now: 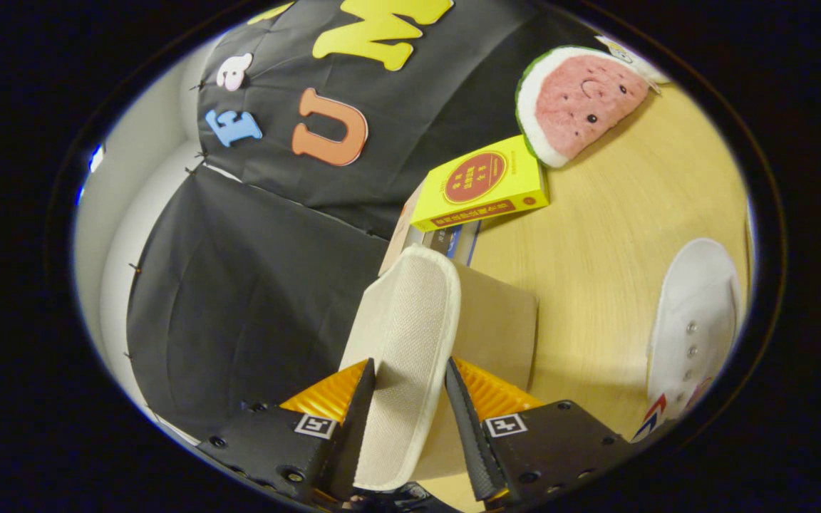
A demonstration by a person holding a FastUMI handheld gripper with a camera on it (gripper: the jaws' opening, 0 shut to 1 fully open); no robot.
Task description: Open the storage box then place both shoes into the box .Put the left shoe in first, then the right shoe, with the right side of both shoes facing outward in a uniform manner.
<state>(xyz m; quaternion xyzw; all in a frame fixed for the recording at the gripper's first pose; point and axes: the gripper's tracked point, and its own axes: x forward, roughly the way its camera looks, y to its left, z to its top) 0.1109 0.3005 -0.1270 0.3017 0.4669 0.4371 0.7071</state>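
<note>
Light wooden tabletop (617, 285) fronts the booth's black cloth wall. Gripper (410, 399) is clamped on a beige fabric flap (403, 335), apparently the storage box lid, with both fingers pressing its two faces. Behind the flap sits a tan panel of the box (499, 324). A white shoe (695, 320) lies well apart to the right. Beyond: a yellow book (482, 185) atop stacked books, then a watermelon plush (581, 100).

cream woven shoe (405, 335), yellow book (482, 185), pink watermelon plush (580, 100)
</note>
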